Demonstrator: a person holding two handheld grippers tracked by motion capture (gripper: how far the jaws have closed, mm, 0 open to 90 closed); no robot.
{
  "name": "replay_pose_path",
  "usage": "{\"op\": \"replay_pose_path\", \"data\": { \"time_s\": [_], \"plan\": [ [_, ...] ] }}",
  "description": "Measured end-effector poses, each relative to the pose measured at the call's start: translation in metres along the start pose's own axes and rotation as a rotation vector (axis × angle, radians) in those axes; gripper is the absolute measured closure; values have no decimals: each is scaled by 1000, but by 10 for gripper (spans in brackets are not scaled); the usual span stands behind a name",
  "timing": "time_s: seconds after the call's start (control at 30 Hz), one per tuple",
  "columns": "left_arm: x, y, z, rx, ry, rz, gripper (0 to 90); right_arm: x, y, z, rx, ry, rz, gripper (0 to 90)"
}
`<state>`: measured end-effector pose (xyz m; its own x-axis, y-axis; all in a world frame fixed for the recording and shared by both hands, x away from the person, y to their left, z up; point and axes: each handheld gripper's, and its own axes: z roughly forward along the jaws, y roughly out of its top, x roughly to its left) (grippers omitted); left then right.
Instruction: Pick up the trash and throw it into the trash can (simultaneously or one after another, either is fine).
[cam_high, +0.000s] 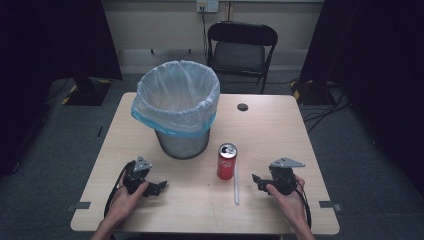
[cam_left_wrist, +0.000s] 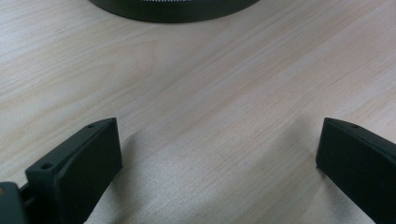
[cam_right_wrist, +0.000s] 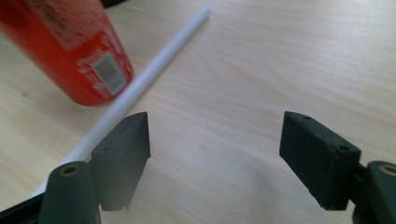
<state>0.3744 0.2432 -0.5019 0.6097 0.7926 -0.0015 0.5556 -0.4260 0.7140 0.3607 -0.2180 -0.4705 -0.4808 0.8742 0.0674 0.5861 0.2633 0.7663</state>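
A red soda can (cam_high: 226, 161) stands upright near the middle of the wooden table (cam_high: 270, 130), its top opened. A white straw (cam_high: 236, 187) lies flat just to its right front. My right gripper (cam_high: 257, 182) rests low on the table right of the straw, open and holding nothing. In the right gripper view, the can (cam_right_wrist: 70, 51) and the straw (cam_right_wrist: 154, 65) lie ahead and to the left of my right gripper (cam_right_wrist: 215, 126). My left gripper (cam_high: 159, 187) sits at the front left, open over bare wood (cam_left_wrist: 217, 135).
A mesh waste bin (cam_high: 181, 142) with a pale plastic liner (cam_high: 177, 95) stands at the back left of the table; its dark base (cam_left_wrist: 173, 9) shows ahead of the left jaws. A cable hole (cam_high: 242, 107) lies behind the can. A black folding chair (cam_high: 242, 47) stands beyond the table.
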Motion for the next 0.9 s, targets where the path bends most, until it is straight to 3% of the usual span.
{"op": "replay_pose_path", "data": {
  "time_s": [0.23, 0.3, 0.5, 0.9],
  "plan": [
    [0, 0, 0, -1, -4, 2, 0, 10, 6, 0, -5, 63, -37, 236],
    [0, 0, 0, -2, -6, 4, 0, 15, 9, -1, -12, 101, -57, 227],
    [1, 0, 0, -2, -6, 4, 0, 26, 15, 1, -10, 137, -103, 227],
    [0, 0, 0, -1, -5, 4, 0, 49, 46, 16, -32, 212, -187, 220]
  ]
}}
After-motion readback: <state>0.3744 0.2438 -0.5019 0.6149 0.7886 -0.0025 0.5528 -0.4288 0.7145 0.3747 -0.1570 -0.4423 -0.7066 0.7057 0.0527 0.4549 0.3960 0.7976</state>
